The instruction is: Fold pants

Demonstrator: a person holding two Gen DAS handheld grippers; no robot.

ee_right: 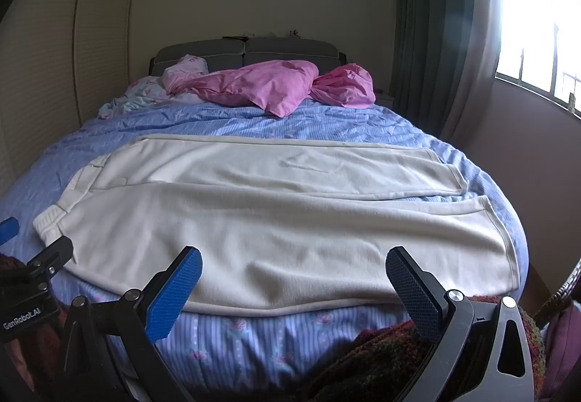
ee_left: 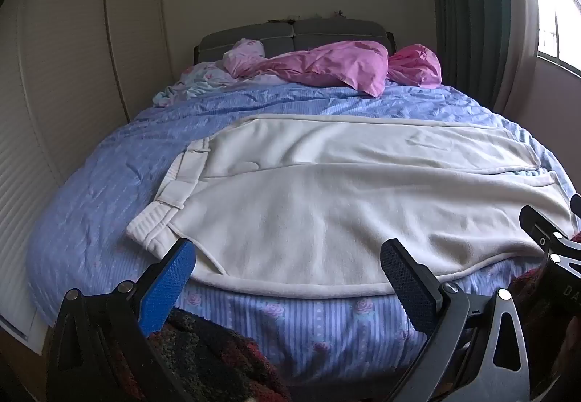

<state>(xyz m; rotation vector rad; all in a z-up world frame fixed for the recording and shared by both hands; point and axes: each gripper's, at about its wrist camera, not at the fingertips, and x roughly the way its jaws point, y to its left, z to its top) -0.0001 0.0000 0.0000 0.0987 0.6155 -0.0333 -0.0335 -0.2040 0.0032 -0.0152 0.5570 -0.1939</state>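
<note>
Cream-white pants [ee_left: 308, 191] lie spread flat across the foot of the bed, waistband at the left [ee_left: 167, 199], both legs running to the right. They also show in the right wrist view [ee_right: 290, 206], leg hems at the right [ee_right: 486, 220]. My left gripper [ee_left: 290, 257] is open and empty, held just before the pants' near edge, toward the waist end. My right gripper [ee_right: 294, 264] is open and empty, before the near leg's edge further right. The right gripper's body shows at the left view's right edge [ee_left: 555, 242]. A left blue fingertip [ee_right: 9, 228] shows in the right view.
The bed has a blue floral cover [ee_left: 109, 184] hanging over the near edge [ee_right: 272, 340]. Pink bedding [ee_left: 337, 68] and pillows are heaped at the grey headboard [ee_right: 247, 50]. A closet wall [ee_left: 54, 93] stands left; a curtain [ee_right: 435, 39] and window [ee_right: 537, 21] right. A dark knitted sleeve [ee_left: 203, 358] lies below.
</note>
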